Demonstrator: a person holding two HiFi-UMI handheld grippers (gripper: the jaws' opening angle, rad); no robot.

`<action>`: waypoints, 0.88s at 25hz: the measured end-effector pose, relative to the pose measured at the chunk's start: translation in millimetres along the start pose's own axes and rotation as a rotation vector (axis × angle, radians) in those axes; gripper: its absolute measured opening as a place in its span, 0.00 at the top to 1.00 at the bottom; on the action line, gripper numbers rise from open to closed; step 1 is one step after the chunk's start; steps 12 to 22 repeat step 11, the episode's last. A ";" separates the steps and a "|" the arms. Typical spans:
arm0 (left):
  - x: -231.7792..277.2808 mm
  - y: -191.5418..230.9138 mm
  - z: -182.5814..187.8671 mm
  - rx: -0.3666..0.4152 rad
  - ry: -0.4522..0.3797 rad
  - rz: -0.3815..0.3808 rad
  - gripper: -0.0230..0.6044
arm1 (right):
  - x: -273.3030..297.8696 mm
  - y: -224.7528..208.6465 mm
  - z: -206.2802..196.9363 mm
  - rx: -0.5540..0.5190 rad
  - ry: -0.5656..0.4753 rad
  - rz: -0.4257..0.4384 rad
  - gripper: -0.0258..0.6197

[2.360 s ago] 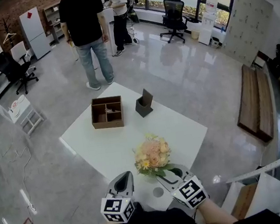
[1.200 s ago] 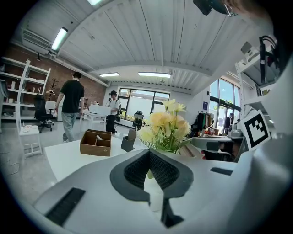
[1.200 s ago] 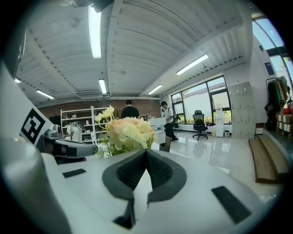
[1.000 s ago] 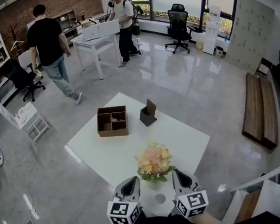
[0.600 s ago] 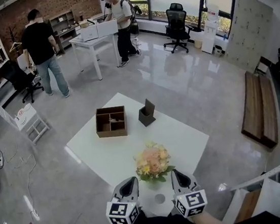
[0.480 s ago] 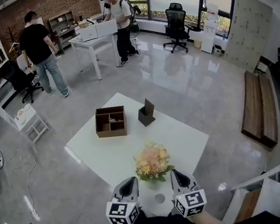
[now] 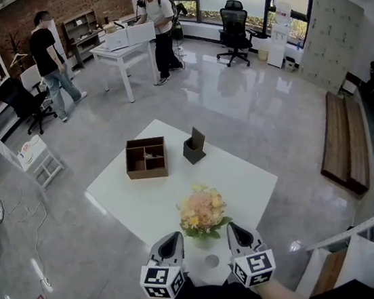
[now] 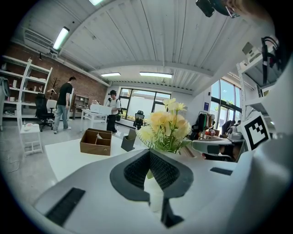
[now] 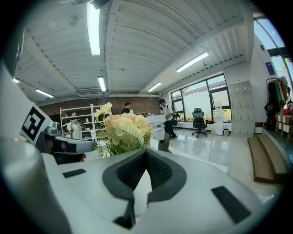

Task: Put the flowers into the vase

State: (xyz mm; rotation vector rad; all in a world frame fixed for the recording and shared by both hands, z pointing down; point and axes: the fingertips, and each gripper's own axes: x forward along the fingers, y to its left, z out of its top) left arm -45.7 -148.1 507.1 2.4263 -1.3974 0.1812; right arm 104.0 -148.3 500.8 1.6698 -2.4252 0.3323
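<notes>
Two things stand beyond the flowers [image 7: 202, 210]: wooden box [image 7: 146, 158], dark holder [image 7: 194, 146].

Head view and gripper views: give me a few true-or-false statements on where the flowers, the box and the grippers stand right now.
1. The flowers stand upright on the table, just beyond the left gripper and the right gripper. True.
2. The right gripper holds the flowers. False: its jaws are shut on nothing.
3. The box sits left of the holder on the table's far side. True.
4. The left gripper is wide open. False: its jaws are together.
</notes>
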 end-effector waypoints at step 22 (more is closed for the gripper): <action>-1.8 1.1 -2.8 -0.020 0.003 -0.003 0.96 | -1.2 1.3 -1.8 0.001 0.006 0.000 0.96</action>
